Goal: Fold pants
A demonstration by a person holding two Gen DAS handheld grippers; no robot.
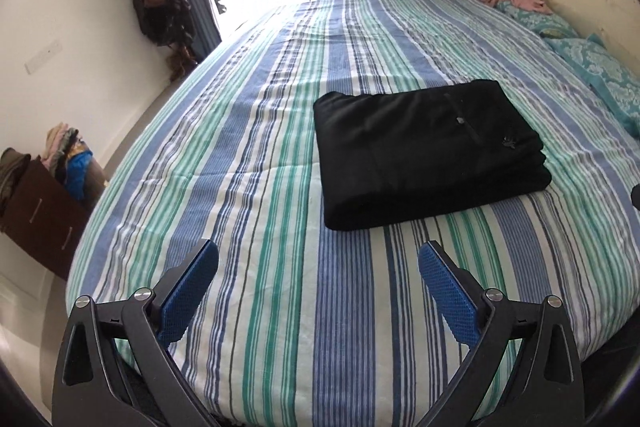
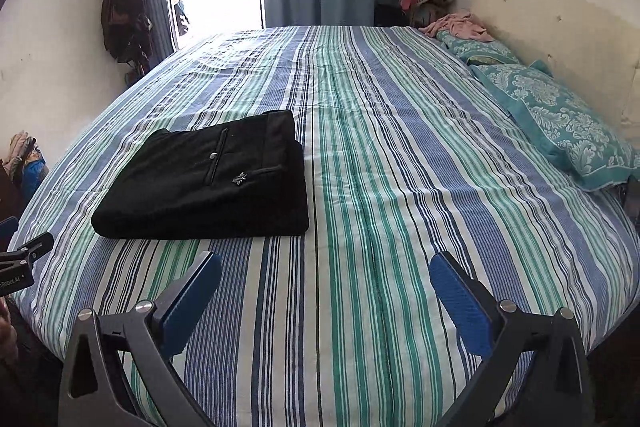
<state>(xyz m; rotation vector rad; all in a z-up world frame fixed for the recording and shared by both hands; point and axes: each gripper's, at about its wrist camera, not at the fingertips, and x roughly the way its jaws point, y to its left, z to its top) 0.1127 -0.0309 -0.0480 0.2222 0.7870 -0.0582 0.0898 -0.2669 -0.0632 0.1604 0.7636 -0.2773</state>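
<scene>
The black cloth pants (image 1: 428,151), folded into a flat rectangle, lie on the striped bed (image 1: 280,307) ahead of both tongs, touching neither. They sit ahead-right of the spread, empty left tongs (image 1: 318,291) and ahead-left of the spread, empty right tongs (image 2: 326,301). Their long axis runs across the view, and neither hand looks clearly nearer.

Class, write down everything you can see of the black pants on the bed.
The black pants lie folded into a thick, neat rectangle of several layers, flat on the striped bedsheet. The cloth looks dark and matte. On top show a pocket slit with a small button and a little silver emblem. Only the sheet touches them; both open grippers are clear of them.
</scene>
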